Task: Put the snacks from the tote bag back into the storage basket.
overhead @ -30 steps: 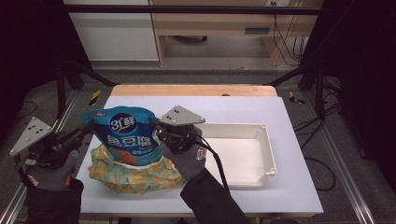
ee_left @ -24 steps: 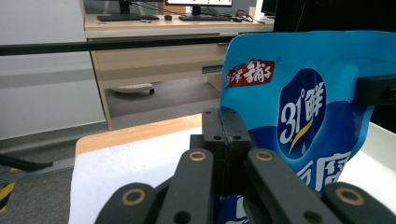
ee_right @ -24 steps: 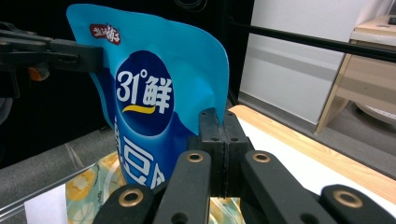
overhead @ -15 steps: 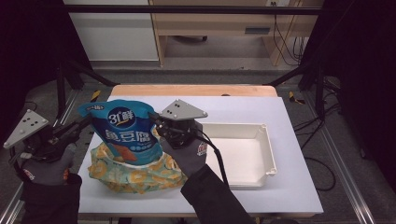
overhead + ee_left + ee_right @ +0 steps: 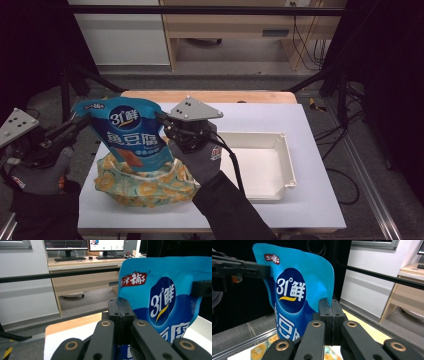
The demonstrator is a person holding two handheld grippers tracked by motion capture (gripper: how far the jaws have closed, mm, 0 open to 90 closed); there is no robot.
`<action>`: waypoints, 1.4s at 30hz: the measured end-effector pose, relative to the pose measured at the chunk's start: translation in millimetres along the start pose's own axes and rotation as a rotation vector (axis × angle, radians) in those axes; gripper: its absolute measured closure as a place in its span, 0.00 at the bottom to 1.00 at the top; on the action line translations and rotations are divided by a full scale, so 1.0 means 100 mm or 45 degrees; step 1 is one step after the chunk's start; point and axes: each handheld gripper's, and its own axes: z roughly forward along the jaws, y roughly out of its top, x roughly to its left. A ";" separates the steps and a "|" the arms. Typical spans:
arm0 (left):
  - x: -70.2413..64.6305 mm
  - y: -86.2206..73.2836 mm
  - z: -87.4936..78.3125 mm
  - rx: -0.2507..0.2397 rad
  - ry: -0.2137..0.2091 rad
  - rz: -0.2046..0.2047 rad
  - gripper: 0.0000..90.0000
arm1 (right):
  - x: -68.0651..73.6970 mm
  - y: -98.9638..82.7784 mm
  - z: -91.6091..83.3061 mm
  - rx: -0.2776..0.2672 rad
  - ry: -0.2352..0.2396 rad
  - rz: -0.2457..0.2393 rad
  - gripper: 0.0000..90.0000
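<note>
A blue snack bag (image 5: 127, 132) with white lettering hangs upright in the air between both grippers. My left gripper (image 5: 80, 120) is shut on the bag's left edge, and my right gripper (image 5: 160, 117) is shut on its right edge. In the left gripper view the closed jaws (image 5: 120, 312) pinch the edge of the blue bag (image 5: 160, 297), with the right gripper (image 5: 201, 288) on the far edge. In the right gripper view the jaws (image 5: 332, 312) clamp the blue bag (image 5: 294, 295), and the left gripper (image 5: 259, 270) holds its far side.
Under the blue bag a yellow-and-green patterned bag (image 5: 145, 185) lies on the white table (image 5: 310, 210). A white tray (image 5: 290, 160) stands to the right of it. Black frame poles and a wooden desk stand beyond the table.
Both hands have risen, lifting the blue bag higher above the patterned bag. The jaws stay shut on its edges.
</note>
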 end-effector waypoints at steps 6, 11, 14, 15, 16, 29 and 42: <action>-0.01 0.08 -0.03 -0.017 -0.001 0.004 1.00 | 0.00 0.08 -0.03 -0.008 -0.001 -0.009 1.00; -0.05 0.15 -0.05 -0.028 -0.002 0.014 1.00 | 0.00 0.15 -0.07 -0.018 -0.009 -0.029 1.00; -0.08 0.18 -0.07 -0.034 -0.005 0.023 1.00 | -0.01 0.18 -0.10 -0.029 -0.012 -0.028 1.00; -0.09 0.19 -0.08 -0.036 -0.006 0.024 1.00 | -0.01 0.19 -0.11 -0.033 -0.011 -0.032 1.00; -0.10 0.20 -0.08 -0.036 -0.007 0.025 1.00 | -0.01 0.19 -0.13 -0.034 -0.014 -0.032 1.00; -0.29 0.22 -0.03 -0.034 -0.052 0.042 1.00 | -0.10 0.16 -0.32 -0.028 -0.033 -0.035 1.00; -0.51 0.16 0.16 -0.017 -0.110 0.051 1.00 | -0.27 0.03 -0.53 -0.014 -0.079 -0.014 1.00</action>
